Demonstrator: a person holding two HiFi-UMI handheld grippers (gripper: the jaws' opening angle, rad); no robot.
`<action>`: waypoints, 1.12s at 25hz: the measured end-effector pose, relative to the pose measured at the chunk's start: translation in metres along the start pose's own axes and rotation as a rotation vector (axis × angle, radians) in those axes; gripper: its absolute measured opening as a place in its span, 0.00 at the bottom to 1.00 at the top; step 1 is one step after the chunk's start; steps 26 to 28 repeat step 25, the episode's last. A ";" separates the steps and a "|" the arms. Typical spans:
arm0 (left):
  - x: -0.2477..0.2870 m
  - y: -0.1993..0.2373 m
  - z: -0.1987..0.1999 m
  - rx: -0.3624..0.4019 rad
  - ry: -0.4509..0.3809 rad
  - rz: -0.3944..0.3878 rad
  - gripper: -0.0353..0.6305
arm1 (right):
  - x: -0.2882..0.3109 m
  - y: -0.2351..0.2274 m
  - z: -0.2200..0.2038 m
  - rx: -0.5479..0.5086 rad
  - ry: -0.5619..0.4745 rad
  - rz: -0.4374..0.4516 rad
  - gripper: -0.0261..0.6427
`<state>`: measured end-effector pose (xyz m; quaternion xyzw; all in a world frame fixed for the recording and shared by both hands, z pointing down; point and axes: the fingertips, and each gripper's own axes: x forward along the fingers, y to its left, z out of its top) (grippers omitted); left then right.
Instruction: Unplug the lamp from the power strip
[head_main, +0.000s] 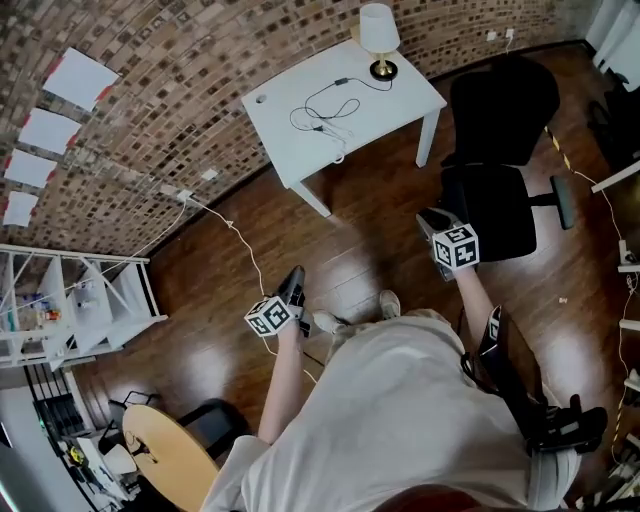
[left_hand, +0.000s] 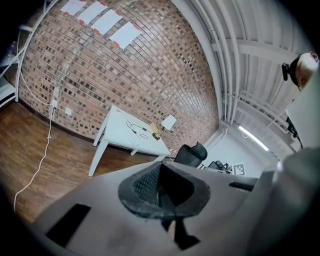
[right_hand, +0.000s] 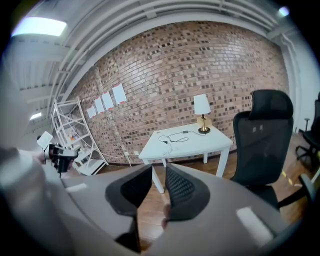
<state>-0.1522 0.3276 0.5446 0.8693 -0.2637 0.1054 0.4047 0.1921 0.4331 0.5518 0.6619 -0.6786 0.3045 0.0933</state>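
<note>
Both forearms reach forward from the person's body, low over the wooden floor (head_main: 350, 235). Each holds a tool that tips slightly downward.

The left tool (head_main: 296, 276) has its jaws pressed together with nothing between them, as the left gripper view (left_hand: 159, 169) shows. The right tool (head_main: 428, 216) sits further forward. Its jaws stand a narrow gap apart in the right gripper view (right_hand: 159, 171), and only the floor shows through the gap.

The white surface (head_main: 290, 125) stands ahead of both tools and well apart from them, against a brick wall (head_main: 200, 80). The lamp (head_main: 379, 35) stands upright at the surface's far corner, beyond the right tool. Its black cord (head_main: 328, 100) loops across the top from its base to a small tangle with a white lead. The power strip itself is too small to make out.

A black office chair (head_main: 500, 130) stands just ahead and to the right of the right tool, beside the surface. To the left of the left tool a white cable (head_main: 240, 245) trails over the floor from a wall socket. Further left stands a white shelf rack (head_main: 70, 300). White sheets of paper (head_main: 78, 78) hang on the wall above it.
</note>
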 end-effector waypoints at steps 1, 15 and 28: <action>-0.003 0.001 -0.003 0.001 0.005 0.004 0.06 | -0.003 0.001 -0.002 -0.024 0.001 -0.008 0.15; -0.007 0.006 -0.005 -0.005 0.007 0.015 0.06 | 0.010 0.020 -0.002 -0.118 0.019 0.029 0.12; 0.008 -0.009 -0.015 -0.007 0.005 -0.012 0.06 | 0.028 0.019 -0.005 -0.163 0.053 0.057 0.12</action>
